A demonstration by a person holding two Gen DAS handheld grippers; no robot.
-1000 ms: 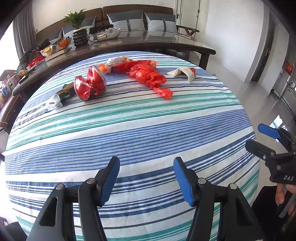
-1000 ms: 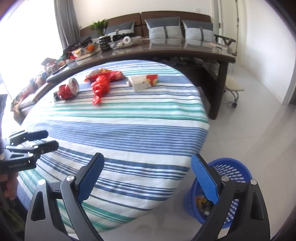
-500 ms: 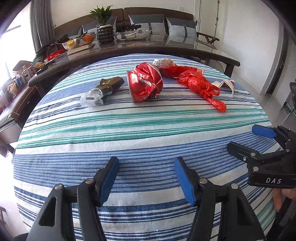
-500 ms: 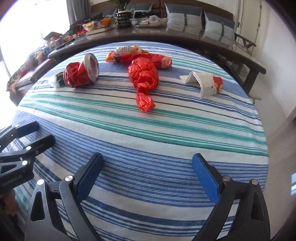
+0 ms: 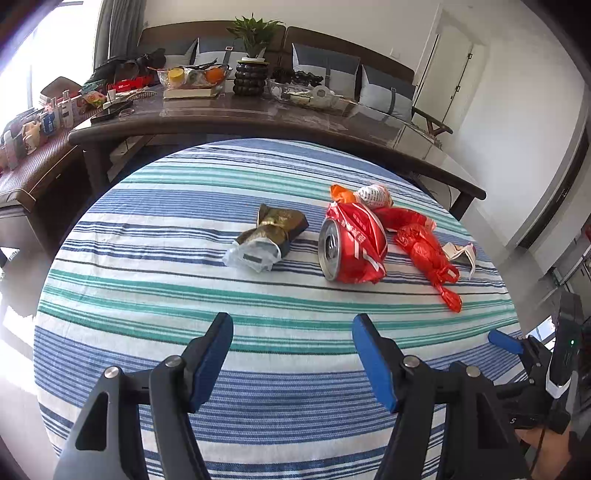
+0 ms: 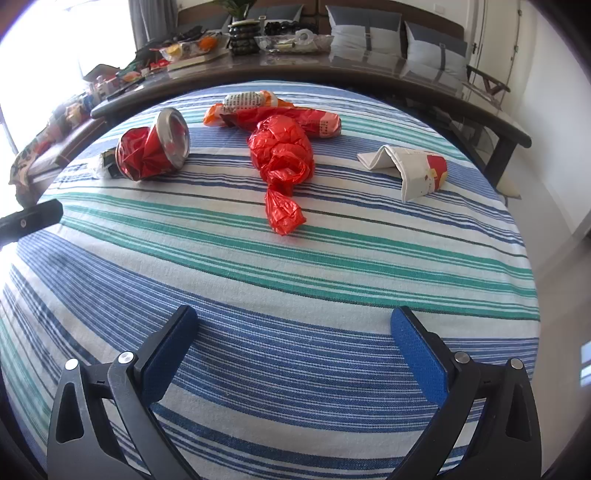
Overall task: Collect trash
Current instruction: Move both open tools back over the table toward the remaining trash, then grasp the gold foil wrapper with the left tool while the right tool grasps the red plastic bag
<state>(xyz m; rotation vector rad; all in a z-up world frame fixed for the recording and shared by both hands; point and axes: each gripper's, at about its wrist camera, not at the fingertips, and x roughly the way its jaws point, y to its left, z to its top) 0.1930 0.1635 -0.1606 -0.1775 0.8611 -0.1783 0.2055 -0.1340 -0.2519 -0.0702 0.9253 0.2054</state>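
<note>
Trash lies on the striped tablecloth (image 5: 155,295). A crushed red can (image 5: 351,251) lies on its side; it also shows in the right wrist view (image 6: 153,149). Left of it is a dark gold-and-white wrapper (image 5: 267,238). A knotted red plastic bag (image 6: 280,162) lies mid-table (image 5: 424,254). A flattened white paper cup (image 6: 410,170) lies to the right. A red snack packet with an orange-white wrapper (image 6: 251,101) lies behind. My left gripper (image 5: 291,350) is open and empty, short of the can. My right gripper (image 6: 295,339) is open and empty, short of the red bag.
A dark long table (image 5: 258,114) stands behind with a potted plant (image 5: 253,59), bowls and clutter. A sofa with grey cushions (image 6: 369,26) stands behind that. A low side cabinet (image 5: 33,158) with small items is at the left. White floor lies to the right.
Both grippers have moved forward over the table and closer to the trash. The left view has swung left, and the blue basket on the floor has left the right view. Both stay open.
</note>
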